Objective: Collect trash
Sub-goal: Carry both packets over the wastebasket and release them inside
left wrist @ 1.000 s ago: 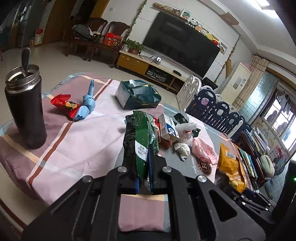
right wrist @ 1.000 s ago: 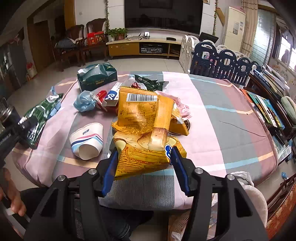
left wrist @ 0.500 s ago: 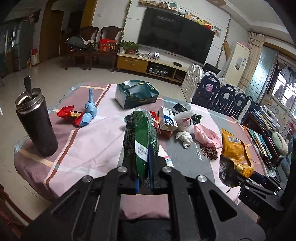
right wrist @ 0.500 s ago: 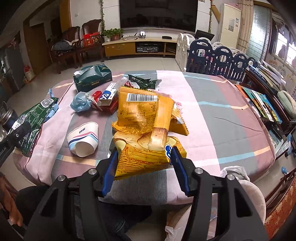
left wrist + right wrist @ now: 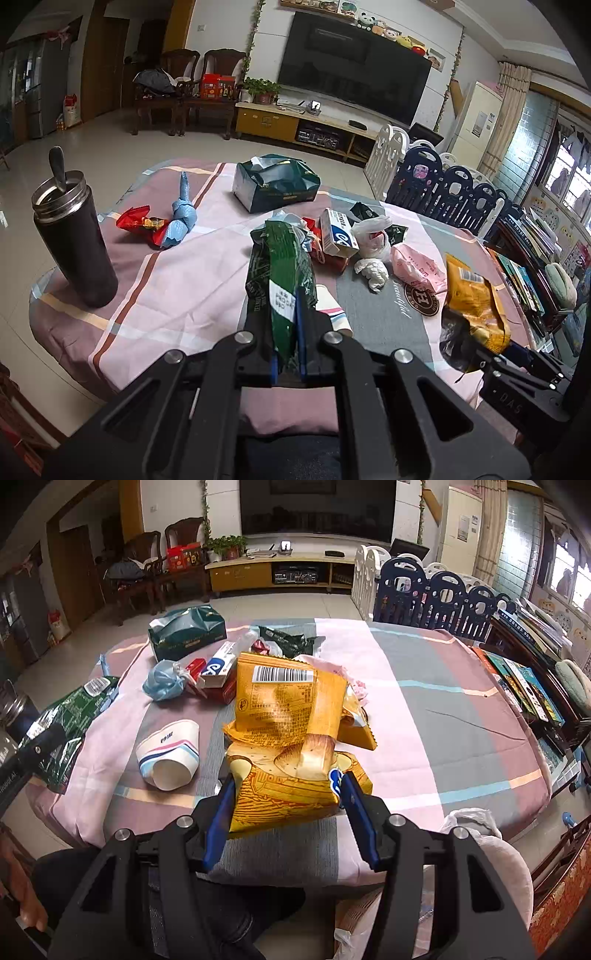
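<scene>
My left gripper is shut on a green snack bag, held above the table's near edge; the bag also shows at the left of the right wrist view. My right gripper is shut on a crumpled yellow snack bag, also seen at the right of the left wrist view. On the striped tablecloth lie a paper cup on its side, a blue bag, a white-blue box, a pink wrapper, crumpled tissue and a red wrapper.
A dark steel flask with a spoon stands at the table's left edge. A green tissue box sits at the far side. A white bag-lined bin is below the table's near right edge. Book shelves stand to the right.
Both grippers have drawn back and up from the table, each still holding its bag. More of the table's near edge shows now.
</scene>
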The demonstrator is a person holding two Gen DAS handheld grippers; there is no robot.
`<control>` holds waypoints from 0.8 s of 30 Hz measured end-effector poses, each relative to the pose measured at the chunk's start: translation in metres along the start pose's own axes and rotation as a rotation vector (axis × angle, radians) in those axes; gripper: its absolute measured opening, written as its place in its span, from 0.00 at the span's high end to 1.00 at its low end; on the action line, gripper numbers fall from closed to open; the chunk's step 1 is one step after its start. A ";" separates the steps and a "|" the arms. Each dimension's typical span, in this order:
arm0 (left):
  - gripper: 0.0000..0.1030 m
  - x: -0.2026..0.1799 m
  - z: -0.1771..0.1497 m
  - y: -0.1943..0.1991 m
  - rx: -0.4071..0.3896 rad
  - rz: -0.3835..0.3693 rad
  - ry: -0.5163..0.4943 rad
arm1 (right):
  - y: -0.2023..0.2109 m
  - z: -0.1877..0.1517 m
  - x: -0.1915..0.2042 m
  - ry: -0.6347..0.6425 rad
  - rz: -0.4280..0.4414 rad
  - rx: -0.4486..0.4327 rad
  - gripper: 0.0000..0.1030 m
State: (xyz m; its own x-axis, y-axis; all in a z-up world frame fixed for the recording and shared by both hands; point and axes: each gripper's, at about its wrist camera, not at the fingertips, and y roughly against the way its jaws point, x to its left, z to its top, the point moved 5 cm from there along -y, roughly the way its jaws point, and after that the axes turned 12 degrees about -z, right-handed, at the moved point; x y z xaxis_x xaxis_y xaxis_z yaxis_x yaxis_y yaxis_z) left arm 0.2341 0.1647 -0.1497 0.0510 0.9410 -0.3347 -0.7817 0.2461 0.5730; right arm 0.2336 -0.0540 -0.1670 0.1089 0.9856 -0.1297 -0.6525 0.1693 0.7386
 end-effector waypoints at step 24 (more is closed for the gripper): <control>0.90 -0.263 -0.180 -0.016 0.635 -0.827 -0.370 | 0.046 -0.135 -0.248 -0.171 -0.212 0.179 0.43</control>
State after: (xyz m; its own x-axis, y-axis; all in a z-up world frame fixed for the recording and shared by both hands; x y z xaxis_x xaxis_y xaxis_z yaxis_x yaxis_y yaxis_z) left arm 0.1212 -0.1287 -0.2053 0.6760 0.4164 -0.6080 0.0353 0.8058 0.5911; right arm 0.0754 -0.2907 -0.1897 0.3627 0.9121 -0.1911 -0.4614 0.3539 0.8135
